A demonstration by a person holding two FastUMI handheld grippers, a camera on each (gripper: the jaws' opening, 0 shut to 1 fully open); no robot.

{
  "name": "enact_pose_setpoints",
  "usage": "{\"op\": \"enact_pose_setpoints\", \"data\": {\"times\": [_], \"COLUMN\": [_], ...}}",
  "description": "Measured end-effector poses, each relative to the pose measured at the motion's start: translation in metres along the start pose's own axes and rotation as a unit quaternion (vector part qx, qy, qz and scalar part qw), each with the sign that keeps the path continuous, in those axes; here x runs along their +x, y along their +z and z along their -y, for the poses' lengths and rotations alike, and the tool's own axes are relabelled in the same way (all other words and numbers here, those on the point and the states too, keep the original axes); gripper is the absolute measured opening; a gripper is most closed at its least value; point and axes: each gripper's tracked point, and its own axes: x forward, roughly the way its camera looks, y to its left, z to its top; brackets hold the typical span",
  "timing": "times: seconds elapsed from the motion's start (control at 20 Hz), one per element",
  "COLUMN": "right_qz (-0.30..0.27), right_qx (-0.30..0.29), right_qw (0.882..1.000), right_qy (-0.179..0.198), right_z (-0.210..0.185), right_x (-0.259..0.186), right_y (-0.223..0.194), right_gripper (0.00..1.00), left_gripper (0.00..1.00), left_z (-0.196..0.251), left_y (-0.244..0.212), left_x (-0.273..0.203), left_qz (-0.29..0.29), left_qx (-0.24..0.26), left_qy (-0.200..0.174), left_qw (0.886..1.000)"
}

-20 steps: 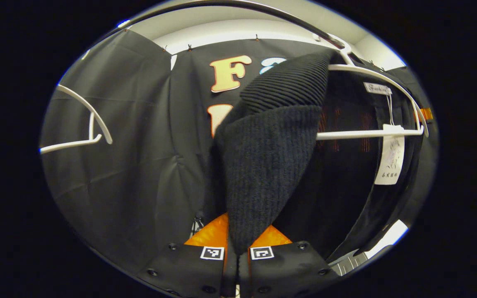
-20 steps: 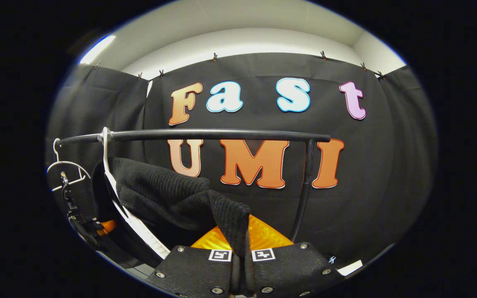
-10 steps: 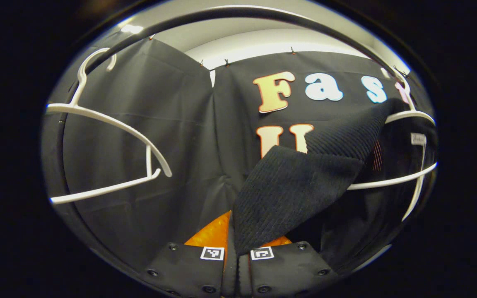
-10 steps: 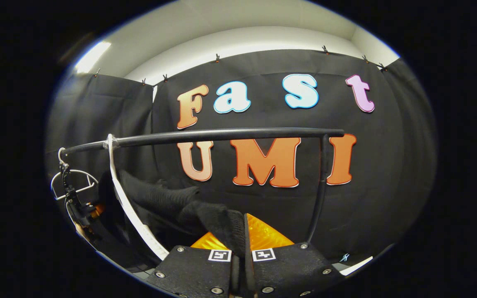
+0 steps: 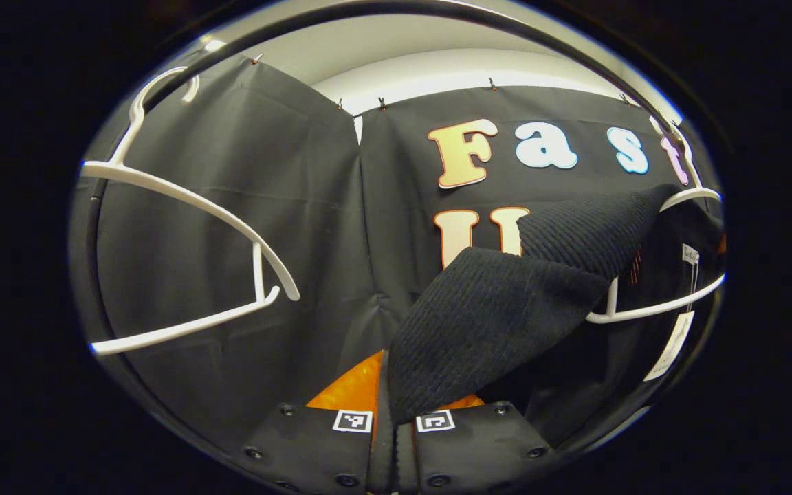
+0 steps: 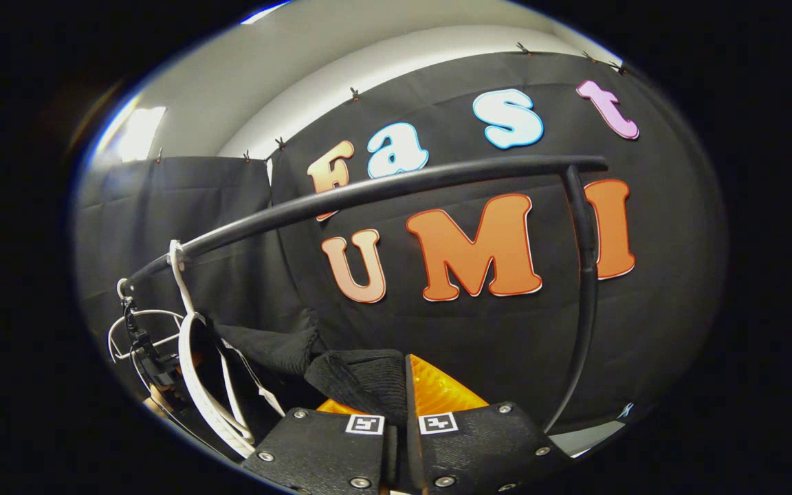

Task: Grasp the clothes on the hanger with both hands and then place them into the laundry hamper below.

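Both hand-held grippers clamp the black knit garment (image 5: 499,323).
Left hand-held gripper (image 5: 394,419) and right hand-held gripper (image 6: 399,421) pinch it; white hanger (image 5: 650,309) beside.

The black garment (image 5: 506,309) covers the near arm of its white hanger (image 5: 650,309) (its small tag is unreadable).

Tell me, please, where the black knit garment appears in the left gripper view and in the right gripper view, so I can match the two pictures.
Left gripper view: the black knit garment runs from the white hanger at right down to the left gripper at bottom centre.
Right gripper view: it lies low and left of centre, reaching the right gripper.
Shared landmark: the black clothes rail, arching across the top in the left gripper view.
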Motion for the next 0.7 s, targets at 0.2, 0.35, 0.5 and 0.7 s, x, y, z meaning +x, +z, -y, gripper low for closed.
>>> {"op": "enact_pose_setpoints", "data": {"times": [0.2,0.35,0.5,0.7], "right_qz": [-0.012,-0.009,-0.027,-0.028], "right_qx": [0.019,0.042,0.045,0.070], "right_qw": [0.999,0.998,0.997,0.995], "right_qy": [0.029,0.046,0.049,0.060], "right_z": [-0.007,-0.005,0.002,0.006], "right_x": [0.012,0.022,0.028,0.031], "right_y": [-0.017,-0.019,-0.038,-0.054], "right_gripper": [0.04,0.04,0.04,0.04], "left_gripper": [0.12,0.09,0.12,0.12], "left_z": [-0.006,-0.020,-0.028,-0.027], "left_y": [0.005,0.006,-0.010,-0.037], "left_x": [0.015,0.027,0.020,-0.002], "left_qz": [-0.002,0.001,-0.003,-0.014], "left_qx": [-0.021,-0.022,-0.016,-0.024], "left_qy": [0.016,0.031,0.038,0.034], "left_qw": [1.000,0.999,0.999,0.999]}}
